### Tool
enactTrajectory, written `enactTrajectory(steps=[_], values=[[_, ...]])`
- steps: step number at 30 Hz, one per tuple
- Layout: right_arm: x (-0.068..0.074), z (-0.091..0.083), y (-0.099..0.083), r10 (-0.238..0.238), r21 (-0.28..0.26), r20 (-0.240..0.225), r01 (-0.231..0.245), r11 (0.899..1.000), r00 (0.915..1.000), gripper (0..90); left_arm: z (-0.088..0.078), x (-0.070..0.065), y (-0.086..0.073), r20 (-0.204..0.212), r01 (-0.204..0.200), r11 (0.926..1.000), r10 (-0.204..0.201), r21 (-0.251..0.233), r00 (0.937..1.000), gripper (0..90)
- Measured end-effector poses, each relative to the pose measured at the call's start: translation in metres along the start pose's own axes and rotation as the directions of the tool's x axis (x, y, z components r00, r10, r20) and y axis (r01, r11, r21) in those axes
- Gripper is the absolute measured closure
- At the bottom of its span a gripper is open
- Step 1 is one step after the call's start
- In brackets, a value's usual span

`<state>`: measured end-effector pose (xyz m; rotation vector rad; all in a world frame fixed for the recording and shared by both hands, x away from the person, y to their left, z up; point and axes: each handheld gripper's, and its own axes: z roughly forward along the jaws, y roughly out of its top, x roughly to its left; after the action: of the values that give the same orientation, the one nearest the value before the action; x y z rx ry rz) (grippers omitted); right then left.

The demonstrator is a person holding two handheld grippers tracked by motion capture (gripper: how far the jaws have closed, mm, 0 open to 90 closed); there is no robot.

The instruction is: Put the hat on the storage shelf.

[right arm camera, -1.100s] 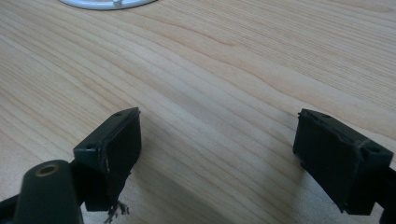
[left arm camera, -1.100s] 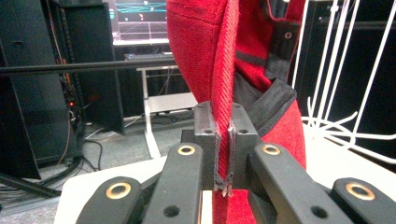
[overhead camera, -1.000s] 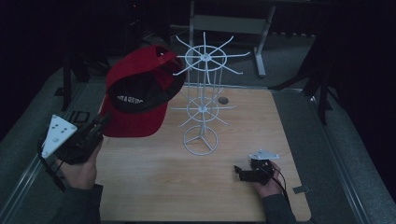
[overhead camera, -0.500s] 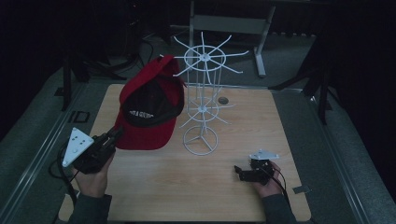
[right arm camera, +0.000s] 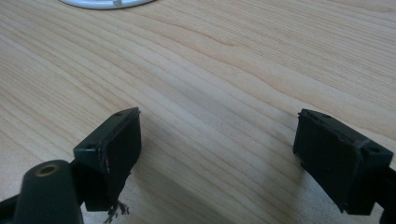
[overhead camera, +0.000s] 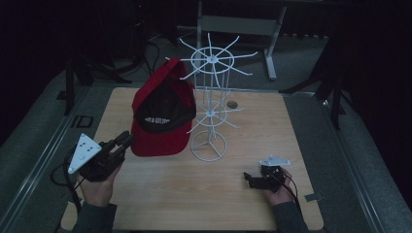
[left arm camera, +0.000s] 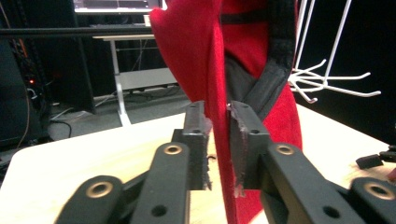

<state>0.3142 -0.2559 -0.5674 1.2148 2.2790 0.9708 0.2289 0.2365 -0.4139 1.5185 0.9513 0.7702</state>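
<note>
Fingers [left arm camera: 194, 140] of the left gripper [overhead camera: 125, 141] are pinching the brim of the red cap [overhead camera: 163, 111], and in the left gripper view that red fabric runs straight down through the narrow slot between the two black pads. The cap hangs tilted above the counter [overhead camera: 160, 194], its dark inner lining with white lettering facing the high camera, its crown up against the white wire rack [overhead camera: 210, 104]. A black strap curves along the cap's inside edge in the left gripper view. Moving across, the rack stands on a round wire base, a thin central post rising to two tiers of spoke-like hooks. Its hooks carry nothing that can be made out. Over on the right, the right gripper [overhead camera: 252, 179] rests low on the pale wood-grain counter, well apart from the cap, its fingers [right arm camera: 116, 149] spread wide with bare wood between them.
</note>
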Motion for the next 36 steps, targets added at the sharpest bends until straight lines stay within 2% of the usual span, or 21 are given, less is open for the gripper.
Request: enactTrajectory(steps=[17,23,26,30,36], values=[[0.000,0.000,0.000,-0.002,0.000,0.001,0.002,1.000,1.0000,15.1,0.008,0.011,-0.007,-0.042,0.035,0.9972,-0.032,0.066,0.9986,56.2],[0.000,0.000,0.000,-0.002,-0.001,0.001,0.002,1.000,1.0000,15.1,0.012,0.015,-0.012,-0.046,0.053,0.9945,-0.049,0.091,0.9978,53.6],[0.000,0.000,0.000,-0.002,-0.001,0.001,0.002,1.000,1.0000,15.1,0.014,0.018,-0.016,-0.047,0.078,0.9920,-0.074,0.099,0.9961,53.2],[0.000,0.000,0.000,-0.002,-0.001,0.001,0.002,1.000,1.0000,15.1,0.015,0.020,-0.021,-0.067,0.093,0.9920,-0.087,0.086,0.9939,53.2],[0.000,0.000,0.000,-0.003,-0.001,0.001,0.003,1.000,1.0000,15.1,0.023,0.025,-0.031,-0.056,0.113,0.9870,-0.107,0.114,0.9927,53.2]])
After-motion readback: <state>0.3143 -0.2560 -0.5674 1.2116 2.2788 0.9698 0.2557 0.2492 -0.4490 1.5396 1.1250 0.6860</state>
